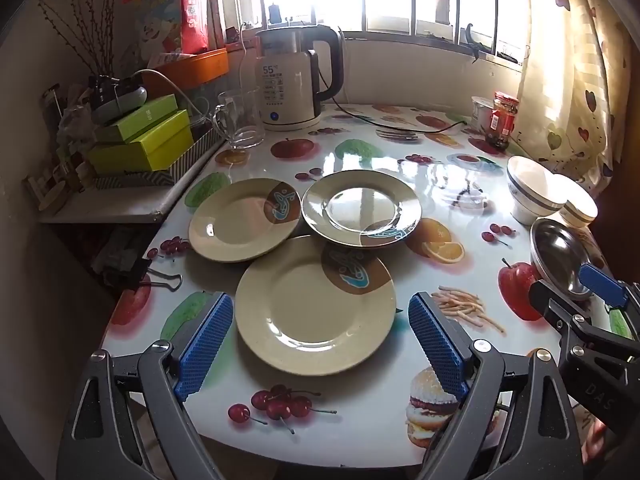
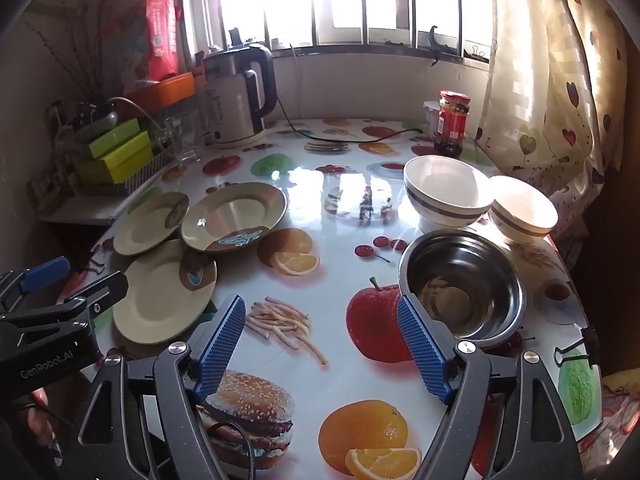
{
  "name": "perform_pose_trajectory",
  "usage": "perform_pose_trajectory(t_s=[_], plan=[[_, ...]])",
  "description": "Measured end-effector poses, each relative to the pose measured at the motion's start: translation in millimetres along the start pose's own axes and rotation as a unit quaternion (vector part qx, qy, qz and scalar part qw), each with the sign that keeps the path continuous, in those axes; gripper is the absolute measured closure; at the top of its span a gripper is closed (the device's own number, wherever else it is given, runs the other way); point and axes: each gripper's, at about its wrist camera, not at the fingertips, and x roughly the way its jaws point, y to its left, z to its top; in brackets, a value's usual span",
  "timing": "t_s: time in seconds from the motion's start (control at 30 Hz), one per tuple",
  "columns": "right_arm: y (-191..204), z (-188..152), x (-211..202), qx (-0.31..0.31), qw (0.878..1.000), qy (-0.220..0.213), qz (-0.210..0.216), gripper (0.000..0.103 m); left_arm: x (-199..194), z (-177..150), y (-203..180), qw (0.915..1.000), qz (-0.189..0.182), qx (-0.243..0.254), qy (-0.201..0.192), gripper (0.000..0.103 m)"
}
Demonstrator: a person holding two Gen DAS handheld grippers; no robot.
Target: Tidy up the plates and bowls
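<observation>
Three beige plates lie on the fruit-print table: a near plate (image 1: 316, 306), a left plate (image 1: 244, 220) and a deeper far plate (image 1: 361, 208) whose rim rests on the near one. My left gripper (image 1: 320, 332) hovers open just in front of the near plate, nothing between its blue pads. At the right stand a steel bowl (image 2: 462, 284) and two white bowls with blue bands, a larger (image 2: 448, 192) and a smaller (image 2: 522, 210). My right gripper (image 2: 320, 328) is open above the table left of the steel bowl, its right pad by the bowl's rim.
A kettle (image 1: 296, 80) with its cord, a glass mug (image 1: 240, 120), a fork (image 1: 396, 135) and a red jar (image 1: 504, 120) stand at the back of the table (image 1: 380, 412). Green boxes (image 1: 144, 140) crowd a shelf at the left. Binder clips grip the tablecloth's edges.
</observation>
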Motion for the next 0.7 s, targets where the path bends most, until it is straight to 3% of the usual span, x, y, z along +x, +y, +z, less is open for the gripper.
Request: perform_pose_trajectory(t_s=[0.7], plan=[[0.0, 0.2, 1.1, -0.001, 1.000, 0.003, -0.001, 0.024, 3.6, -1.0, 1.3, 1.0000, -0.001, -0.002, 0.003, 0.013]])
